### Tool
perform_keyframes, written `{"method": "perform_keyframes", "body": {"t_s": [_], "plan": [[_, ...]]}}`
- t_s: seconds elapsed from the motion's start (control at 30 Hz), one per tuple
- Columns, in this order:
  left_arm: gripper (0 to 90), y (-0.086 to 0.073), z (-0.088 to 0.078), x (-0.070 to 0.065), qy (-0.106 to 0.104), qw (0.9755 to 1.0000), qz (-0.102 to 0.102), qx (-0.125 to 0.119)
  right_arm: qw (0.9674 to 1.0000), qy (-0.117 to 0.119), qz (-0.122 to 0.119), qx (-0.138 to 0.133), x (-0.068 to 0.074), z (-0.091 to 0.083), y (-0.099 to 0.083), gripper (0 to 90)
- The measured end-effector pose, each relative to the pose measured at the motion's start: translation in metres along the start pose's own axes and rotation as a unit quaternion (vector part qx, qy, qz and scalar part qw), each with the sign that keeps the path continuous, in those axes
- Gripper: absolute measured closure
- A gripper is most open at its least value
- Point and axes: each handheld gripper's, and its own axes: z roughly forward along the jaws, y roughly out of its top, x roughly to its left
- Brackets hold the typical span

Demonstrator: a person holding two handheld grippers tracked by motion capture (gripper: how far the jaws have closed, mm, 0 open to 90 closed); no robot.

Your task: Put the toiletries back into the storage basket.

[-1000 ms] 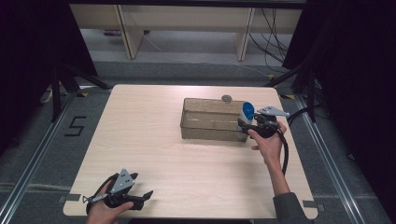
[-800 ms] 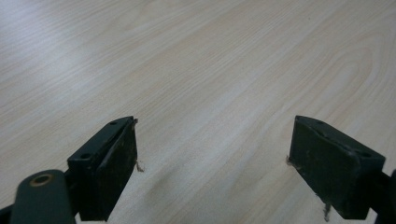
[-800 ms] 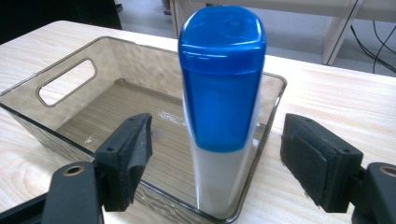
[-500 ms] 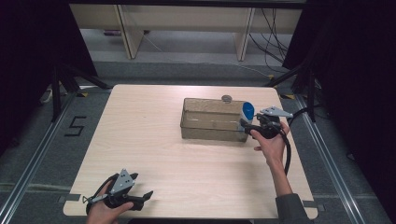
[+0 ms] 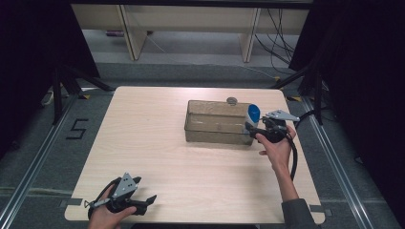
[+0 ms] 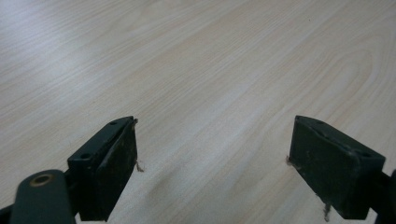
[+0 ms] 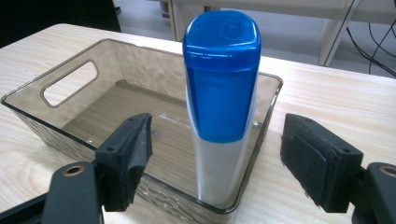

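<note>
The bottle (image 7: 219,107) stands upright inside the clear bin (image 7: 70,84), tucked against the end wall nearest the right claw (image 7: 217,172), its blue cap well above the rim. That claw is released: in the right gripper view both pads stand off the bottle's white body with bench showing on either side, and the bin's near wall lies between them and the bottle. The bottle sits dead ahead of the claw, its long axis vertical — so I judge the coming move turns on whether the claw backs straight off along that line without clipping the bin rim. From the high view the right claw (image 5: 255,128) sits at the bin's (image 5: 217,128) right end, while the left claw (image 5: 143,202) rests at the near left corner of the bench (image 5: 143,138), well apart from everything. The left gripper view adds that its pads are spread with bare wood between. The high view alone shows a small round object (image 5: 232,100) behind the bin; I cannot tell what it is.
</note>
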Motion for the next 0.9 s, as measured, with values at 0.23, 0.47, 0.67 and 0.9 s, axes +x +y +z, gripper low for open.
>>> {"method": "perform_keyframes", "body": {"t_s": [0.23, 0.47, 0.67, 0.9], "plan": [[14.9, 0.0000, -0.0003, -0.0001, 0.000, 1.0000, 0.000, 0.000, 0.9999, 0.004, -0.006, -0.007, -0.0012, -0.0012, 0.0002, 26.2], [14.9, -0.0001, -0.0003, -0.0008, -0.002, 1.0000, -0.003, -0.003, 1.0000, 0.004, 0.004, -0.005, 0.0024, -0.0042, -0.0010, 26.2], [14.9, 0.0001, -0.0011, 0.0004, 0.000, 1.0000, 0.006, 0.005, 1.0000, 0.009, 0.001, -0.003, 0.0025, -0.0062, -0.0012, 24.6], [14.9, 0.0003, -0.0010, 0.0002, 0.003, 1.0000, 0.003, 0.001, 0.9999, 0.004, -0.007, -0.007, 0.0020, -0.0092, -0.0026, 23.6]]}}
